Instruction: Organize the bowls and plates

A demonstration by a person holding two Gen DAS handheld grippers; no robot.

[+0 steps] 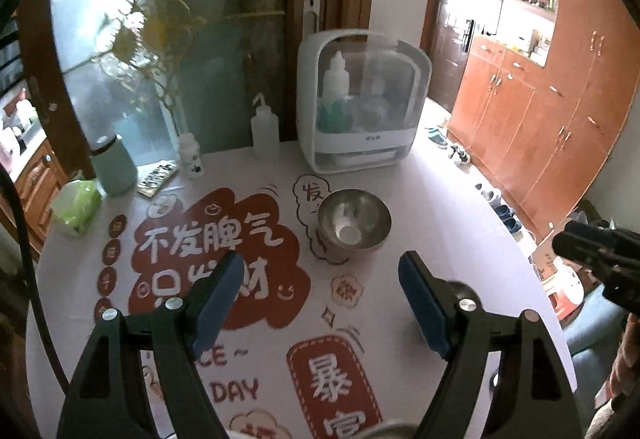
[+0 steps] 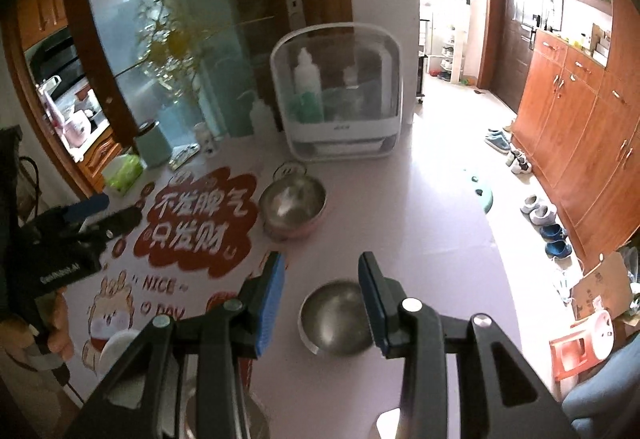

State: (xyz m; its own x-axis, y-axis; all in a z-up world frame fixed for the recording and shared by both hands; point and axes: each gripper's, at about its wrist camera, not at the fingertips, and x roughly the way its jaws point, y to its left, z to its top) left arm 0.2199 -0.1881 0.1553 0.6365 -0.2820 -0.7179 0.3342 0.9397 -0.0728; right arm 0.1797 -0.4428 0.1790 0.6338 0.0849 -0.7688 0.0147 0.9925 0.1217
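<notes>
The left black two-finger gripper w/ blue pads (image 1: pixel 320 299) is hovering over the round table w/ pale pink cloth and red cartoon print (image 1: pixel 440 199), jaws spread wide, holding nothing. Ahead of it, a shiny steel bowl stacked on another vessel w/ pinkish rim (image 1: pixel 354 223) is sitting near the table's middle.

The right black gripper w/ blue pads (image 2: pixel 322 295) is also spread apart, nothing pinched. A smaller plain steel bowl (image 2: pixel 334 319) is lying on the cloth below and between its fingers, closer to the right finger; can't tell if it's touching.

At the back edge a white plastic cabinet w/ clear front (image 1: pixel 362 103) is standing, bottles inside. Beside it: a white squeeze bottle (image 1: pixel 264 133), a mint-green cylindrical container (image 1: pixel 114 165), a green tissue pack (image 1: pixel 76 207).
</notes>
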